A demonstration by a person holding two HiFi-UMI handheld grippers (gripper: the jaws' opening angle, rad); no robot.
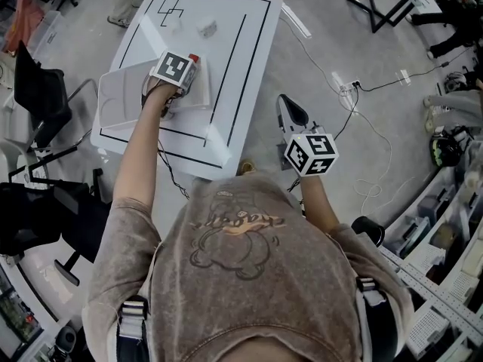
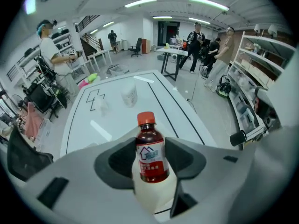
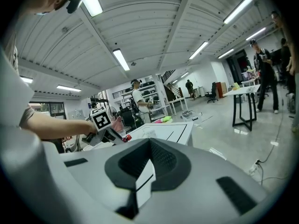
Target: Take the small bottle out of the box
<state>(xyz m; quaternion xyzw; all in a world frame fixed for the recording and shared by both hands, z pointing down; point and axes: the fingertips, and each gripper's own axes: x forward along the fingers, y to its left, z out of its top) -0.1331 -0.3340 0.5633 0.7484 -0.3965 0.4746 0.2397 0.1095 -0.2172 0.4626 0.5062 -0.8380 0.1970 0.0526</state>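
The small bottle [image 2: 152,164] has a red cap, dark red contents and a white label. It stands upright between the jaws of my left gripper [image 2: 151,143], whose pads press on its sides. In the head view the left gripper [image 1: 179,78] hangs over the right part of the translucent white box [image 1: 121,100] at the near left of the white table [image 1: 241,59], and the bottle's cap [image 1: 194,57] shows past the marker cube. My right gripper [image 1: 290,115] is off the table's right edge over the floor. Its jaws [image 3: 149,146] are together with nothing in them.
A small white cup [image 1: 206,27] and a clear object [image 1: 172,23] stand at the table's far end, next to black line markings. Dark chairs [image 1: 38,100] crowd the left side. Cables and a power strip [image 1: 349,87] lie on the floor at the right. People stand far off.
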